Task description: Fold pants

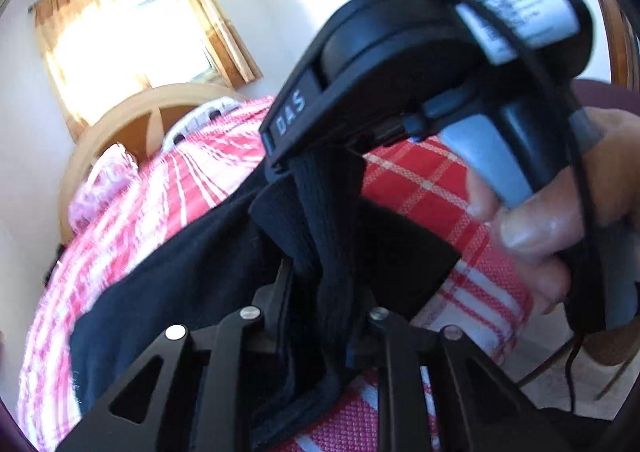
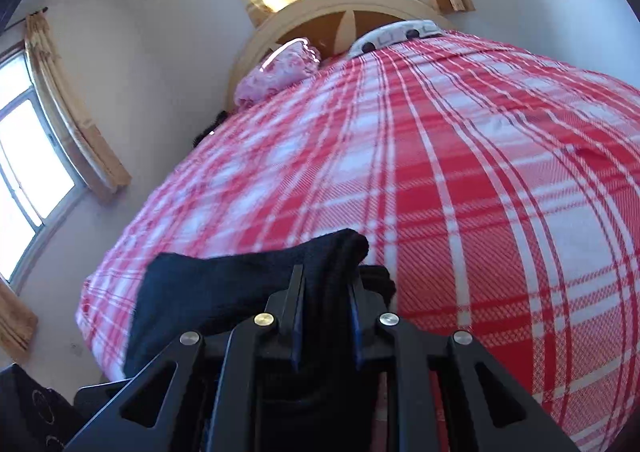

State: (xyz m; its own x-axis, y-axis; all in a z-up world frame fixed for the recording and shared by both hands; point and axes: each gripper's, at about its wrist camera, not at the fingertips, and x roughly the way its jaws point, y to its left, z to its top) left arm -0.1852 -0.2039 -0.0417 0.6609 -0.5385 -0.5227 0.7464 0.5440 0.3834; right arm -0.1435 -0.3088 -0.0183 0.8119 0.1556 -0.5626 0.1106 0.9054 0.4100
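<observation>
The black pants [image 1: 192, 280] hang over the bed with the red and white plaid cover [image 1: 132, 220]. My left gripper [image 1: 320, 284] is shut on a ribbed black band of the pants. The other gripper, with a hand on it, fills the upper right of the left wrist view [image 1: 424, 64] and pinches the same band just above. In the right wrist view my right gripper [image 2: 326, 284] is shut on the ribbed band of the pants [image 2: 224, 288], held above the plaid cover [image 2: 460, 180]. The pants trail down to the left.
A wooden headboard [image 2: 340, 8] stands at the far end of the bed, with a pink pillow [image 2: 280, 72] and a white patterned pillow [image 2: 400, 32]. Curtained windows [image 2: 32, 172] are on the walls. A dark box [image 2: 32, 408] sits on the floor at left.
</observation>
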